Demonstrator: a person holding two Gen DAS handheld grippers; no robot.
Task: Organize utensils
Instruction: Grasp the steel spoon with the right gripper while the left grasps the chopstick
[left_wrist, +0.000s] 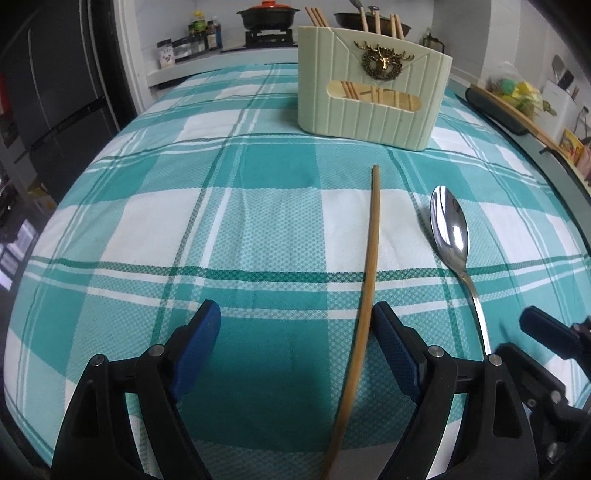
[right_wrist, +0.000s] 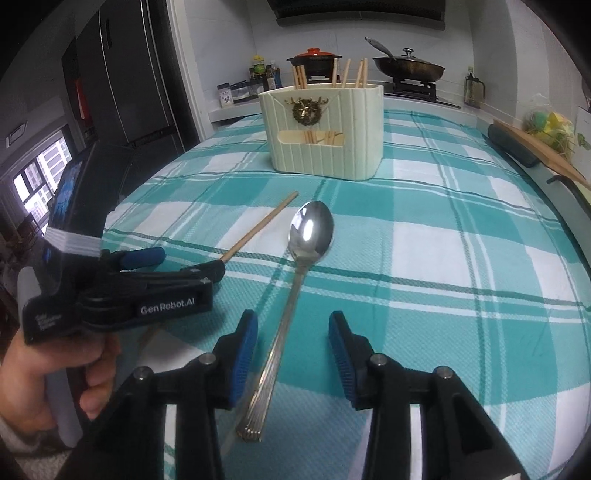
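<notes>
Straddling a wooden chopstick (left_wrist: 369, 280), the left tool (left_wrist: 295, 328) sits low over the bench with its blue pads spread wide, released; the stick runs between the fingers, lying close against the right-hand pad, and whether it touches that pad cannot be told. In the right wrist view the same left tool (right_wrist: 181, 264) lies at the left edge, held in a hand (right_wrist: 48, 373), with the chopstick (right_wrist: 262, 227) pointing out from it toward the caddy. Just right of the chopstick lies a steel spoon (left_wrist: 452, 236), bowl up and facing away, its handle toward the cameras. The right tool (right_wrist: 293, 347) hovers over that handle with both pads apart and off the metal, so it too is released; the spoon (right_wrist: 306, 240) passes between them, nearer the left pad. Farther back on the teal plaid tablecloth (left_wrist: 147, 229) stands a pale ribbed utensil caddy (left_wrist: 369, 99) bearing a brass deer emblem (left_wrist: 382, 61), with several chopsticks upright in it.
</notes>
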